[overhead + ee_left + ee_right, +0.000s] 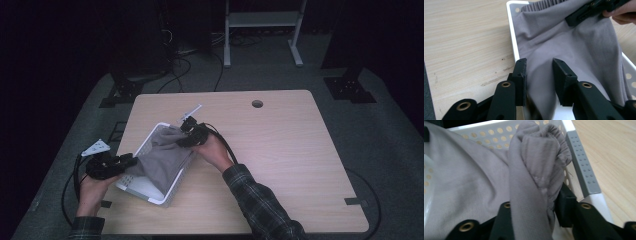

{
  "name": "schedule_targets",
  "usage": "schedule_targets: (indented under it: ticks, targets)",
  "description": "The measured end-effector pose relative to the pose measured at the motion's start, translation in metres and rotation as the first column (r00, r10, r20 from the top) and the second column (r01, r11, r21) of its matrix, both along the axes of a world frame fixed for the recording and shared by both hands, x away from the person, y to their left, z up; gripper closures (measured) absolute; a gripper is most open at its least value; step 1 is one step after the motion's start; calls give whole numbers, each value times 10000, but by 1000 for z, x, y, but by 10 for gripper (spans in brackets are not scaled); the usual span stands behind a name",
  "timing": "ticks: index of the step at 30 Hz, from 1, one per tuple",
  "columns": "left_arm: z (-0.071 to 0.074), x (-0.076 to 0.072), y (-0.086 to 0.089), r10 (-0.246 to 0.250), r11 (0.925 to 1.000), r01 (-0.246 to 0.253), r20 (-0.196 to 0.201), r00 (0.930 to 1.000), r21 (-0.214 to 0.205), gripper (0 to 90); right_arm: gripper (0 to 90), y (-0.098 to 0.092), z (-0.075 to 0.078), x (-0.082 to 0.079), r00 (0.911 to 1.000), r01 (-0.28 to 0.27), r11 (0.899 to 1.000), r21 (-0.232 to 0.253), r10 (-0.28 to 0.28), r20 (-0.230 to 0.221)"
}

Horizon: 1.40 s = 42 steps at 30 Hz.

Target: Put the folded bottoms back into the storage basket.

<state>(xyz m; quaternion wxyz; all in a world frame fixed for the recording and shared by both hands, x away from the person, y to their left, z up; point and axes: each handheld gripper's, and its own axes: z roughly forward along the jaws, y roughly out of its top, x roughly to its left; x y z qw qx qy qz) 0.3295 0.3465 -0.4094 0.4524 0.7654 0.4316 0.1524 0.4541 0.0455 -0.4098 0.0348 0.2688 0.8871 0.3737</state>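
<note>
The person's plaid sleeve (260, 207) lay nearest the high camera, entering from the bottom edge and leading up to the right hand (216, 152). That hand held the right gripper (191, 131) over the far end of a white perforated basket (150, 192), which sat on the left half of a wooden table (280, 150). A grey cloth (162, 157) lay draped in the basket, spreading from its far end to its near left side. In the right gripper view, a bunched fold of the cloth (536, 170) — gathered hem uppermost — rose between the two black jaws; whether the pads pressed on it could not be determined, since the fold covered their inner faces. The basket wall (496, 132) and its grey handle strip (582, 167) lay just beyond the fold. The left hand (92, 192) held the left gripper (125, 162) at the near left side of the basket. In the left gripper view, the jaws stood apart with a ridge of the cloth (574, 50) between them; the left pad (521, 75) lay against the cloth and the basket rim (512, 37), while the right pad (560, 77) stood clear — no clamping was visible. The right gripper (590, 11) rested on the cloth farther off in that view.
</note>
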Motion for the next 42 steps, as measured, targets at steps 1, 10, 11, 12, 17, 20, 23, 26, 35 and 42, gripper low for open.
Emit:
schedule_targets:
  ticks: [1, 10, 11, 12, 17, 20, 23, 26, 35, 42]
  targets:
    - [0, 0, 0, 18, 10000, -18, 32, 10000, -66, 640, 640, 0, 0, 0, 10000, -36, 10000, 28, 36, -2]
    - [3, -1, 1, 102, 9996, -97, 178, 9998, -284, 622, 507, -10, 12, -2, 10000, 24, 9996, 271, -26, 78]
    - [3, -1, 1, 123, 9994, -117, 189, 9997, -334, 617, 499, -13, 14, -3, 9999, 50, 9994, 331, -53, 105]
    - [4, -1, 1, 131, 9994, -124, 214, 9997, -331, 618, 495, -16, 17, -3, 9999, 87, 9990, 429, -92, 117]
    - [7, -3, 1, 102, 9992, -90, 297, 9995, -402, 618, 509, -34, 30, -6, 9994, 81, 9949, 1005, -114, 320]
    - [8, -3, -1, 141, 9988, -127, 290, 9995, -482, 618, 543, -45, 37, -7, 9993, 70, 9932, 1166, -111, 345]
    - [7, -2, -2, 137, 9989, -125, 277, 9995, -445, 618, 607, -51, 36, -9, 9996, 11, 9943, 1067, -41, 277]
    - [7, -2, -2, 192, 9987, -178, 283, 9994, -475, 618, 709, -49, 29, -9, 9996, -49, 9969, 791, 25, 296]
    - [9, -3, 2, 293, 9978, -270, 385, 9988, -608, 618, 852, -30, 3, -5, 9998, -113, 9999, -69, 114, 191]
    - [12, -6, 10, 632, 9967, -600, 584, 9963, -551, 683, 774, -49, 17, -7, 9986, -99, 9967, 811, 56, 528]
